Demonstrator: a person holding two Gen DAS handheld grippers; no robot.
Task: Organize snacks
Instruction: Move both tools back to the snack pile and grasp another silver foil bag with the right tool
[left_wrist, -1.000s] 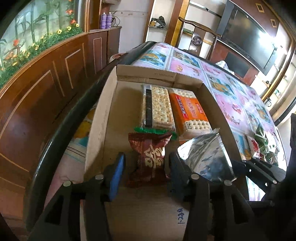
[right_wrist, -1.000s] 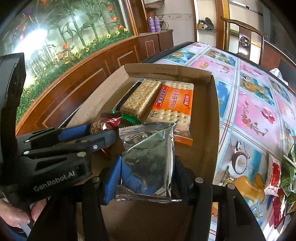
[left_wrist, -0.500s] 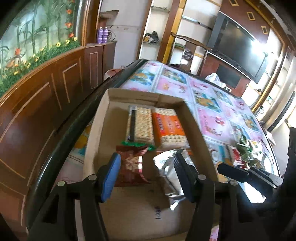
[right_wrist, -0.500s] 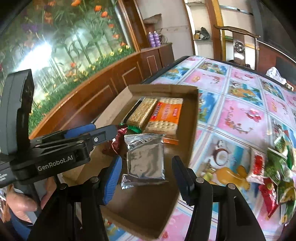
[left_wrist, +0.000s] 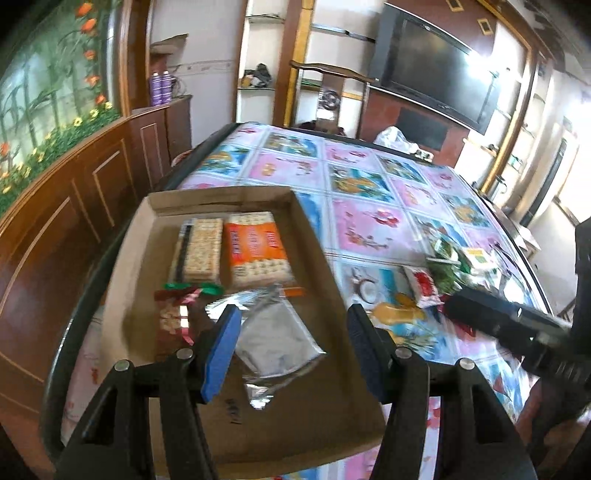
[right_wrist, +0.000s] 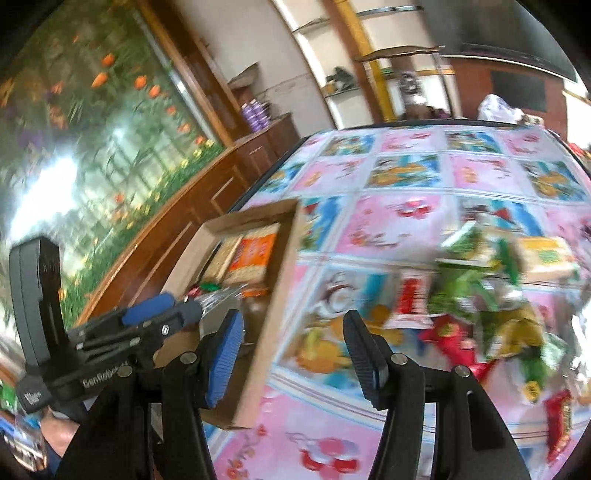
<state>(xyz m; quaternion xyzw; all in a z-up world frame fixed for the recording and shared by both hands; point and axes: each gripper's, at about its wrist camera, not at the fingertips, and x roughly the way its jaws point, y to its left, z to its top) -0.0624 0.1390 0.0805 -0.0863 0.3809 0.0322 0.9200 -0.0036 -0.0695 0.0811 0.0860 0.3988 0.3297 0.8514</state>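
Snacks (right_wrist: 480, 295) beside cardboard box (right_wrist: 273, 295) are blurred, labels unreadable.

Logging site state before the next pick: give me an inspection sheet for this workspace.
Surface: table under a glossy pink-and-blue pictured cloth.
Job's things: shallow cardboard box holds two cracker packs, a dark red snack pouch and a silver foil pouch; loose pile of green and red snack packets lies on the cloth.
Clutter: white plastic bag at far edge.
Grippers: left gripper and right gripper, jaws open, empty.
Cables: nothing seen.
Surroundings: wood panelling, flower mural, wall TV, chair.
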